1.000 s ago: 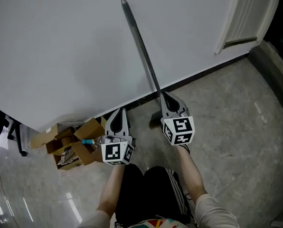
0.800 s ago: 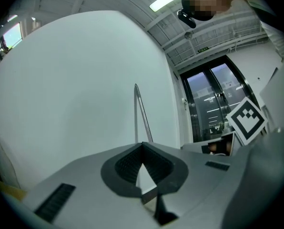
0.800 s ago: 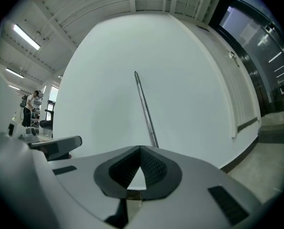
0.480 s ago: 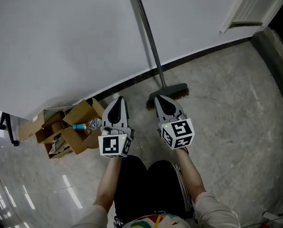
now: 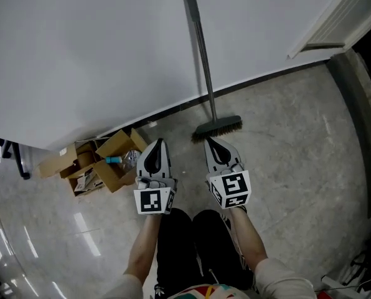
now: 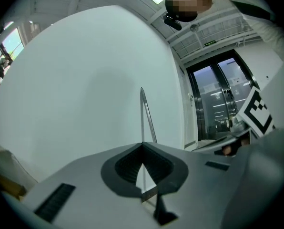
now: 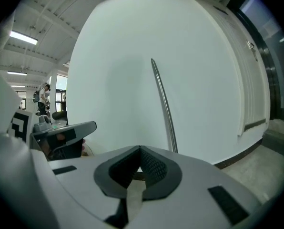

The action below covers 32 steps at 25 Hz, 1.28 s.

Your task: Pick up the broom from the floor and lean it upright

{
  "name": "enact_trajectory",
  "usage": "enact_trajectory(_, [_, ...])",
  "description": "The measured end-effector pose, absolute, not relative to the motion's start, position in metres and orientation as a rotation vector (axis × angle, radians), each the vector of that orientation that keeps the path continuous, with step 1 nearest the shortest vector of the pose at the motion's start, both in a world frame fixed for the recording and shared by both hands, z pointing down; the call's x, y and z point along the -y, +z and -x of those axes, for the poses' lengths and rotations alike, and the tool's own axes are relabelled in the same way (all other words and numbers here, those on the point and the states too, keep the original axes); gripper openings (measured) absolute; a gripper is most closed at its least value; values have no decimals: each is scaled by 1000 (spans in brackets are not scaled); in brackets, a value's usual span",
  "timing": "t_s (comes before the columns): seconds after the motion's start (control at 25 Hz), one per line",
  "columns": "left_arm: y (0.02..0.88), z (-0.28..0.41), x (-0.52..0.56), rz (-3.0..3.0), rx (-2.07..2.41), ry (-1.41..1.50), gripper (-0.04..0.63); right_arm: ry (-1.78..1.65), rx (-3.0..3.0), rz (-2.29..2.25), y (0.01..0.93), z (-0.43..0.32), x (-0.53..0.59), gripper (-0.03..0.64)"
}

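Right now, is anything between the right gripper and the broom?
Nothing visible. Only bare floor separates the shut right gripper from the broom, which leans on the wall. The cardboard boxes sit off to the left.

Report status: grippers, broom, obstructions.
Left gripper shut, empty. Right gripper shut, empty. Broom leaning upright on wall, head on floor, free of both. Cardboard boxes to its left, apart.

Building lobby, glass doors (image 6: 221, 109), polished stone floor (image 5: 310, 173)

Cardboard boxes (image 5: 109, 172) by white wall (image 5: 79, 55)
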<state>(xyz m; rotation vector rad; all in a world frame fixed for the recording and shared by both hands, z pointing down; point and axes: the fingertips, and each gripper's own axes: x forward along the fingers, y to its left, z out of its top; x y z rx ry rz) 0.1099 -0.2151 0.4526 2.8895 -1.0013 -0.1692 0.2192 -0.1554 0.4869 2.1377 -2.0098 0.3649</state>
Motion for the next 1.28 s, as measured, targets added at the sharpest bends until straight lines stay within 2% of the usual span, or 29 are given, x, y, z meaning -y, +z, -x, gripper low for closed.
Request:
enact_trajectory(0.28, [220, -74, 168, -2815, 1063, -92, 44, 503, 2076, -2016, 259, -166, 115, 12])
enact_trajectory(0.48, [23, -57, 138, -2787, 1117, -112, 44, 424, 2080, -1849, 79, -129, 91, 12])
enact_trajectory(0.68, [-110, -56, 95, -2847, 1089, -215, 44, 456, 2117, -1924, -45, -129, 50, 14])
enact_trajectory(0.8, [-143, -60, 76, -2933, 1059, -232, 43, 493, 2156, -1978, -70, -126, 29, 14])
enact_trajectory(0.92, [-159, -62, 63, -2978, 1043, -253, 43, 392, 2151, -1994, -85, -126, 17, 14])
enact_trajectory(1.28, [-151, -64, 49, -2976, 1000, -234, 44, 258, 2102, -2049, -96, -135, 1, 12])
